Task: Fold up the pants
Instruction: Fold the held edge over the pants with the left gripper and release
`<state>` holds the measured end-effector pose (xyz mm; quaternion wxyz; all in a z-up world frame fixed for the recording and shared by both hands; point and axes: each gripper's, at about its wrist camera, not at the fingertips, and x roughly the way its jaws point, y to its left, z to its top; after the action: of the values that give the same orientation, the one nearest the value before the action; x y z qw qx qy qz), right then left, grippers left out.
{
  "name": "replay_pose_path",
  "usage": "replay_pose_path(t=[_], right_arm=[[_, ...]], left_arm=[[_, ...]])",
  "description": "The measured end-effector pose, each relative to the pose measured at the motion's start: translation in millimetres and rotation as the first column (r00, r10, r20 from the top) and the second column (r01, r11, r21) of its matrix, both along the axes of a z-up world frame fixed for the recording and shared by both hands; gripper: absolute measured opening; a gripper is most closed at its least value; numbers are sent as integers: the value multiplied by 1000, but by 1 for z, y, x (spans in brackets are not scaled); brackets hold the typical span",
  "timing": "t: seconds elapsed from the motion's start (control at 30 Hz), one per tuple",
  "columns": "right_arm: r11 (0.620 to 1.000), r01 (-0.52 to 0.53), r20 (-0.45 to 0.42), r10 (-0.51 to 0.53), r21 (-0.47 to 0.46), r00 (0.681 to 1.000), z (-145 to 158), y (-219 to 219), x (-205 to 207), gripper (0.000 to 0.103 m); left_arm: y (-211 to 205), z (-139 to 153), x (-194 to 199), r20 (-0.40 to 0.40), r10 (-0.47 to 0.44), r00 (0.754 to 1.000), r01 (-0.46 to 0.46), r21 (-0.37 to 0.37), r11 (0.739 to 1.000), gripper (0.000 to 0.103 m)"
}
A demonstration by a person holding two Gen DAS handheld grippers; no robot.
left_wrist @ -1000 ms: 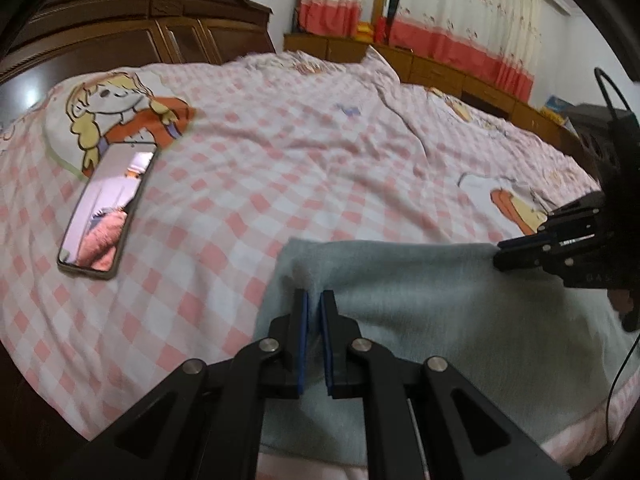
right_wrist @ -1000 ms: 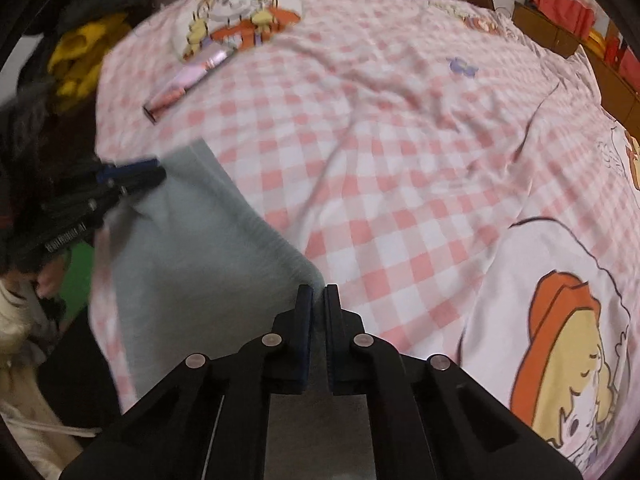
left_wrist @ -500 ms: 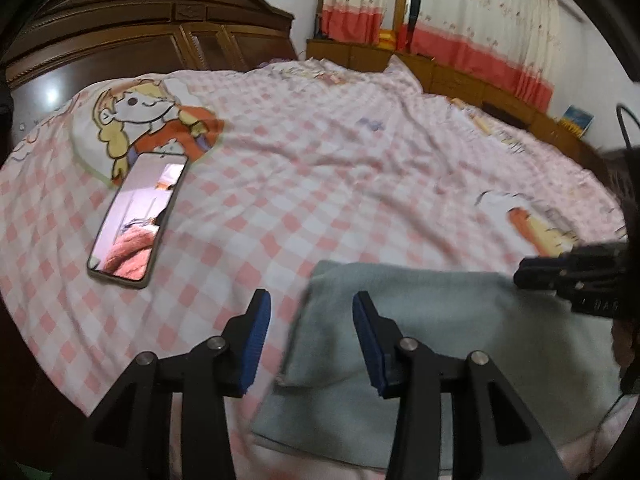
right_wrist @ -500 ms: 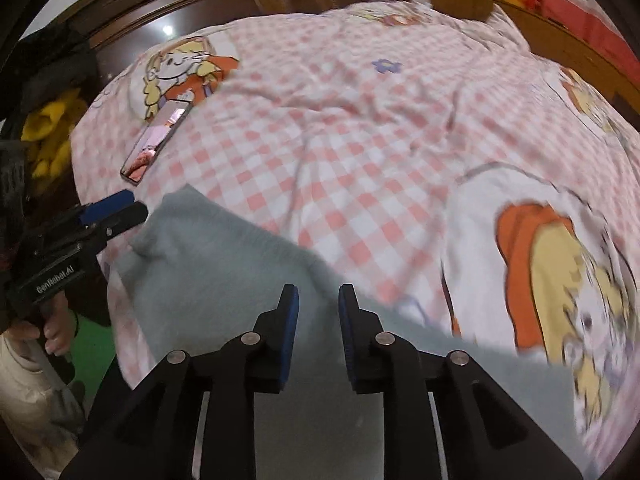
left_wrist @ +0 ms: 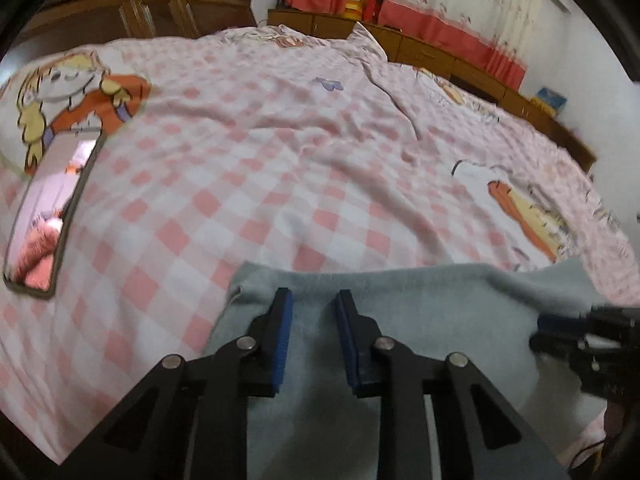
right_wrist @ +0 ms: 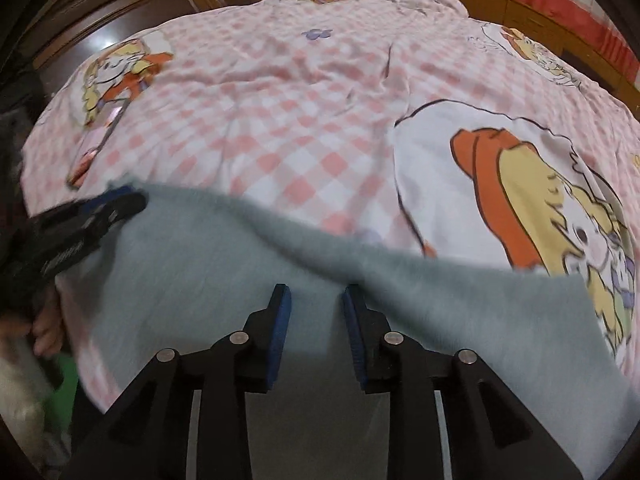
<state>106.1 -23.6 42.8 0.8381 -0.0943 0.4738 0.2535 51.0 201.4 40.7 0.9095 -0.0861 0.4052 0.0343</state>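
Observation:
The grey-blue pants [left_wrist: 420, 320] lie folded into a flat band along the near edge of the bed; they also show in the right wrist view [right_wrist: 200, 280]. My left gripper [left_wrist: 314, 300] is open and empty, its jaws just above the band's left end. My right gripper [right_wrist: 316, 294] is open and empty over the band's middle, near its far edge. Each gripper shows in the other's view: the right one [left_wrist: 576, 328] and the left one [right_wrist: 92, 212].
The pink checked bedspread [left_wrist: 280, 160] with cartoon prints covers the bed. A phone [left_wrist: 52, 216] lies on it at the left. A dark wooden headboard [left_wrist: 132, 12] stands behind, with a wooden ledge [left_wrist: 460, 60] and curtains at the back right.
Both grippers were shut on the pants' edge a second ago; they have opened and let go. The pants now lie flat on the bed.

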Motion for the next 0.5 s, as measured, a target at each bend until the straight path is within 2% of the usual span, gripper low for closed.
replay_pose_path(t=[0.13, 0.23, 0.3, 0.37, 0.43, 0.5], right_arm=[[1000, 9, 26, -9, 2, 1000, -3, 10, 18, 28], [1000, 27, 23, -27, -8, 999, 1, 14, 27, 28], [999, 46, -1, -46, 13, 999, 9, 11, 26, 28], [998, 51, -2, -51, 38, 999, 18, 7, 17, 28], [998, 43, -4, -43, 55, 999, 28, 3, 3, 28], [997, 38, -15, -38, 67, 999, 36, -3, -14, 28]], left_arm=[[-4, -1, -3, -4, 4, 1000, -4, 35, 999, 25], [-1, 1, -7, -5, 15, 1000, -15, 19, 1000, 28], [1, 5, -14, -10, 17, 1000, -17, -13, 1000, 37], [2, 8, -22, -17, 24, 1000, -25, -40, 999, 56], [3, 11, -32, -30, 35, 999, -36, -42, 998, 62], [3, 14, -43, -39, 46, 998, -47, -23, 999, 63]])
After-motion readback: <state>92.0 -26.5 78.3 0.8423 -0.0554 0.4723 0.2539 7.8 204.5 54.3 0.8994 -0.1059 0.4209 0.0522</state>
